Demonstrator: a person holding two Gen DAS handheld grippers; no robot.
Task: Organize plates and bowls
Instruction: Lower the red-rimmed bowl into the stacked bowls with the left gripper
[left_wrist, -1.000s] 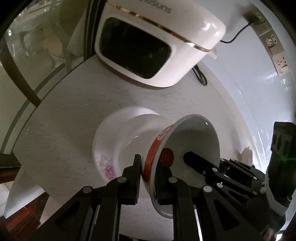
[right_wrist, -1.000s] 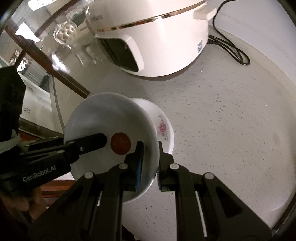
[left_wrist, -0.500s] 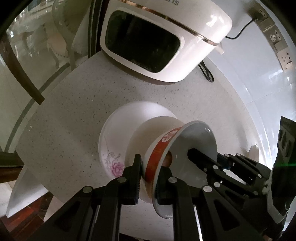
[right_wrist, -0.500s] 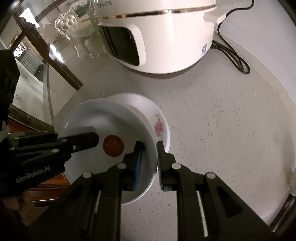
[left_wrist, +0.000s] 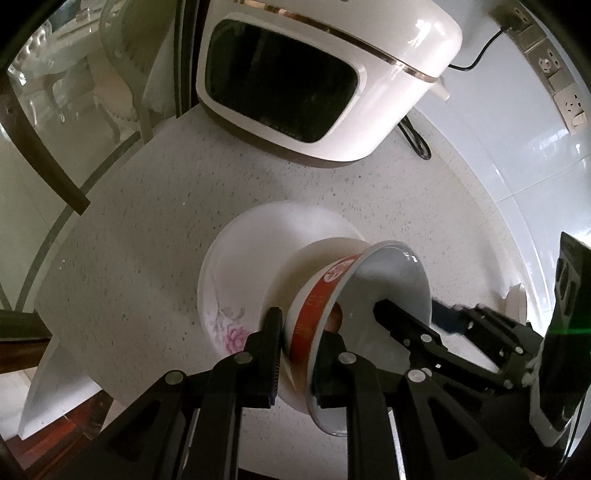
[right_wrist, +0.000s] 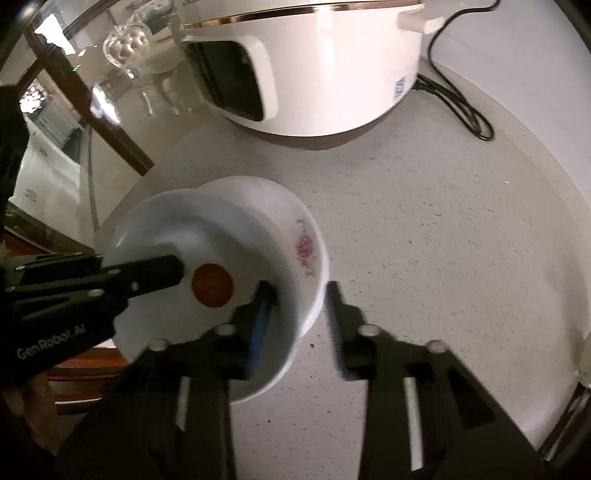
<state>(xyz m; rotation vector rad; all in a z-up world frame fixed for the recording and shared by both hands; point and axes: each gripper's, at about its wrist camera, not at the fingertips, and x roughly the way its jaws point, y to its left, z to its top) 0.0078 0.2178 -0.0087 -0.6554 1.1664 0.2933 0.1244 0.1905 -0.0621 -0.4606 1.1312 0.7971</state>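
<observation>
Near the left edge of the speckled white stone table (left_wrist: 140, 236), a white porcelain bowl with a red band outside and a red disc on its inner floor (left_wrist: 391, 280) sits tilted inside a wider white porcelain dish painted with a pink flower (left_wrist: 236, 280). Its rim is clamped between the closed jaws of the left gripper (left_wrist: 297, 347), 1 finger outside on the red band and 1 inside. In the right wrist view the right gripper (right_wrist: 297, 314) has its jaws parted: 1 blue-padded finger lies inside the bowl (right_wrist: 166, 236), the other outside both rims, apart from the flowered dish (right_wrist: 306, 251). Toward the table's far edge stands a large white appliance with a gold trim line and dark window (right_wrist: 314, 62), its black cord (right_wrist: 461, 107) coiled beside it.
</observation>
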